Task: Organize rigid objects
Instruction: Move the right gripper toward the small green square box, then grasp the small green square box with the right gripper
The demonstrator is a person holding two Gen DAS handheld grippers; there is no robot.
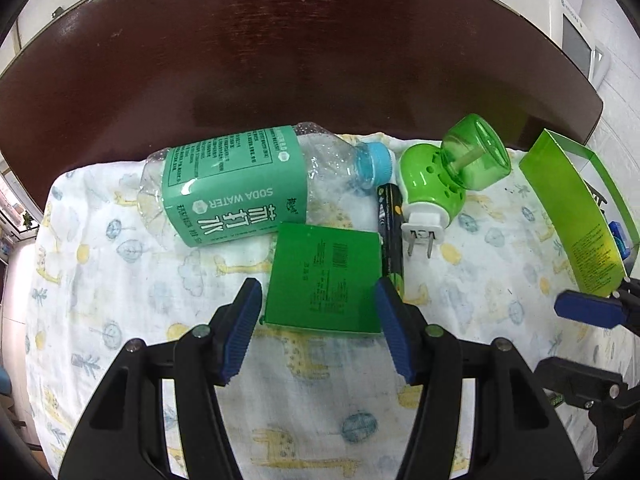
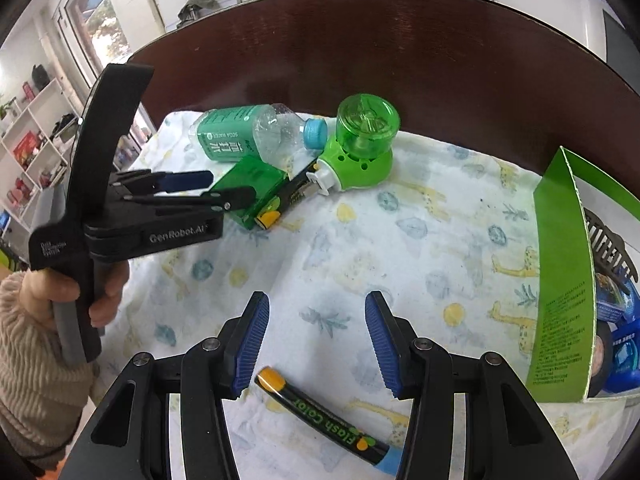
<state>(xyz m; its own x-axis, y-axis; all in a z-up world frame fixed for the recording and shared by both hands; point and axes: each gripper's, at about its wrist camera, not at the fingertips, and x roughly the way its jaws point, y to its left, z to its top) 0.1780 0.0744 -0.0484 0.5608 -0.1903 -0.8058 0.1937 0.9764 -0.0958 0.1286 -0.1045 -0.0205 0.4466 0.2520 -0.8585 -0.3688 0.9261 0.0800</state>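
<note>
A few items are seen in the bin (image 2: 560, 280); bottle (image 1: 236, 184), box (image 1: 324, 280), plug-in (image 1: 440, 184) and marker (image 2: 324, 416) are left out. Both claws (image 1: 316, 332) (image 2: 316, 340) are held apart, empty.

Surface (image 1: 300, 60): dark brown wood, upper half of both views.
Cloth (image 2: 400, 240): white, giraffe print, spread on the surface.
Bottle (image 1: 236, 188): on its side, upper centre of cloth.
Green box (image 1: 324, 280): flat, below the bottle.
Plug-in (image 1: 436, 184): right of bottle cap.
Marker (image 2: 324, 416): lower centre, right wrist view.
Open carton (image 2: 560, 280): right edge.
</note>
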